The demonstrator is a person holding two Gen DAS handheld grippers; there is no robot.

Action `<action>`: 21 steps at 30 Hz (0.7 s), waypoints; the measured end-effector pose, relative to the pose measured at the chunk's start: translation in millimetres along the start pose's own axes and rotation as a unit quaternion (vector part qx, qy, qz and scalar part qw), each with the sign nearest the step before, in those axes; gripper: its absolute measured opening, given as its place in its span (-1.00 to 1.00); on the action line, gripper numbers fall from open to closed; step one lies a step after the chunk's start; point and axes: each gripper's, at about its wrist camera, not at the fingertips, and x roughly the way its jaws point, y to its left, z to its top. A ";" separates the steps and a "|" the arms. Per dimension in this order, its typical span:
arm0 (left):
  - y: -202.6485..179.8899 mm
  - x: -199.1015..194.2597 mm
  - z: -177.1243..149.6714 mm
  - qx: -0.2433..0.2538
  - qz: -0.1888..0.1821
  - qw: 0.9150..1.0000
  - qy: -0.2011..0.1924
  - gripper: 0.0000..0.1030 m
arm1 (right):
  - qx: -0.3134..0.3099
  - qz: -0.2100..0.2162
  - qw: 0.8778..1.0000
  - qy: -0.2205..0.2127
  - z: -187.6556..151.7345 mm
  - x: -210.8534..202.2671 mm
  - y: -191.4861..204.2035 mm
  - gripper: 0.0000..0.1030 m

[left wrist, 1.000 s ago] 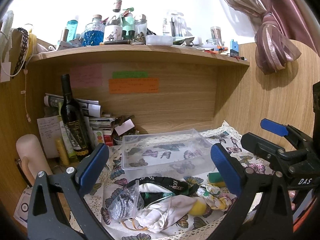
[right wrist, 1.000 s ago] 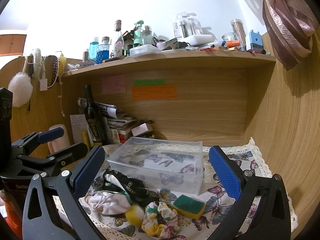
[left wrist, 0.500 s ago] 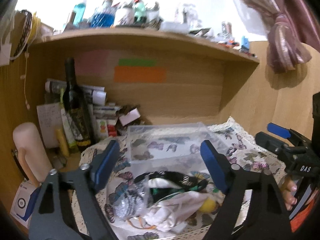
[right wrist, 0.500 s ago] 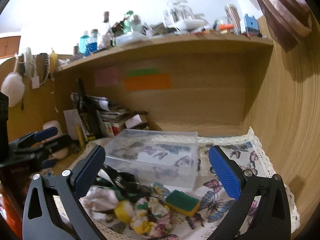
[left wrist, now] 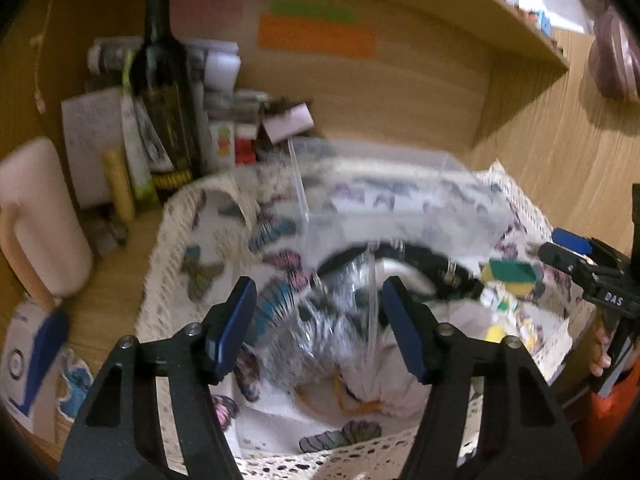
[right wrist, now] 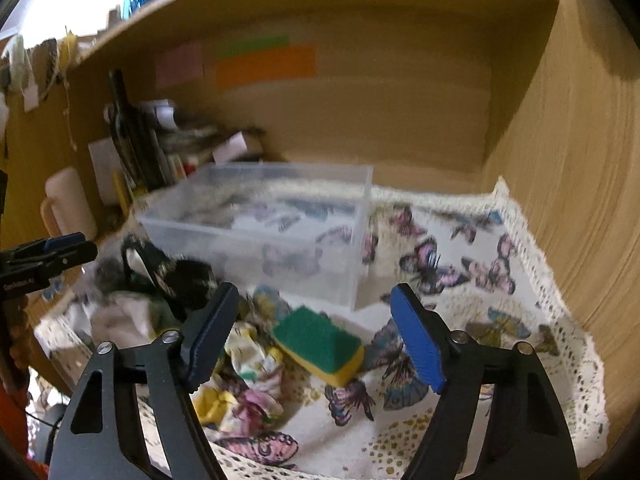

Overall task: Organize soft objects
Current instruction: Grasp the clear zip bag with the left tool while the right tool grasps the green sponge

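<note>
Wooden alcove under a shelf, surface covered by one butterfly-print cloth [right wrist: 472,280] with lace edge. Both views motion-blurred.

Counts: one clear plastic bin [right wrist: 280,220] at 12 o'clock of the soft pile, nothing but the cloth print visible through it. One green/yellow sponge [right wrist: 320,344], between right gripper [right wrist: 316,336] jaws, not touched. One floral scrunchie [right wrist: 248,384] at 7 o'clock of the sponge, just beside it. One white cloth bundle [right wrist: 120,320] and one black strap item [right wrist: 176,276] at 9–10 o'clock of the sponge. One clear bag [left wrist: 316,332] with dark contents sits between left gripper [left wrist: 316,332] jaws, overlapping the white bundle.

Jaws: both grippers spread wide, gripping nothing; contact with the bag can't be judged through the blur.

Clutter at 10 o'clock: one dark wine bottle [left wrist: 164,80], stacked papers and boxes [left wrist: 224,92], one cream jug [left wrist: 36,220]. Three sticky notes on the back panel, orange one [right wrist: 266,66] largest.
</note>
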 end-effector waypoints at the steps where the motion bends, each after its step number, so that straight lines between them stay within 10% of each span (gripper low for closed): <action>1: -1.0 3.3 -2.9 0.001 -0.001 1.000 0.004 0.26 | -0.001 0.000 1.000 0.007 -2.0 3.5 -0.5 0.47; 13: -5.3 35.9 -15.2 0.002 0.002 0.999 0.051 0.23 | -0.002 0.002 0.996 0.094 -18.2 49.8 -8.8 0.47; 21: 2.5 21.5 -12.5 -0.001 0.003 0.999 0.032 -0.39 | 0.009 0.023 0.995 0.101 -26.1 52.7 -12.4 -0.01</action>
